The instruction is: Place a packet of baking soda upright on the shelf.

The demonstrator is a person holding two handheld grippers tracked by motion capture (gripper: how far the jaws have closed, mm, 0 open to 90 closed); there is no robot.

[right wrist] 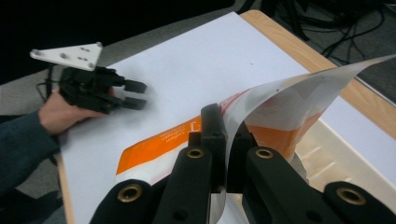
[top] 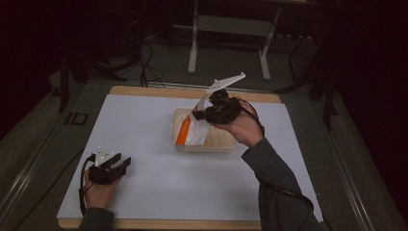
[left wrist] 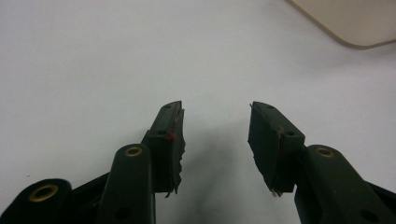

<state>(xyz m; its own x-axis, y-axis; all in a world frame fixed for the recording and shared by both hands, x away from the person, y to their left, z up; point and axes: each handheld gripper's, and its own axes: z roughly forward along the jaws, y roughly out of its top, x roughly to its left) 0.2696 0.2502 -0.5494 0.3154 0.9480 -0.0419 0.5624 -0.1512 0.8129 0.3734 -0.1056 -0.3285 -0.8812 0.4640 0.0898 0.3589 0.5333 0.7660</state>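
Right gripper view: the right gripper (right wrist: 227,154) is pinched on a glossy orange-and-white pouch (right wrist: 280,116), held over a shallow cream tray (right wrist: 336,154). High view: the left gripper (top: 113,166) is rested near the near-left corner with jaws spread, nothing between them. Both are set on a smooth white mat (top: 159,183) edged by a wooden table (top: 144,90); wide bare mat is left around the tray. Dark floor and cables are seen beyond.

tray (top: 226,143) mid-table (top: 144,125) | packet (top: 188,131) in tray | left gripper (top: 117,166) near-left
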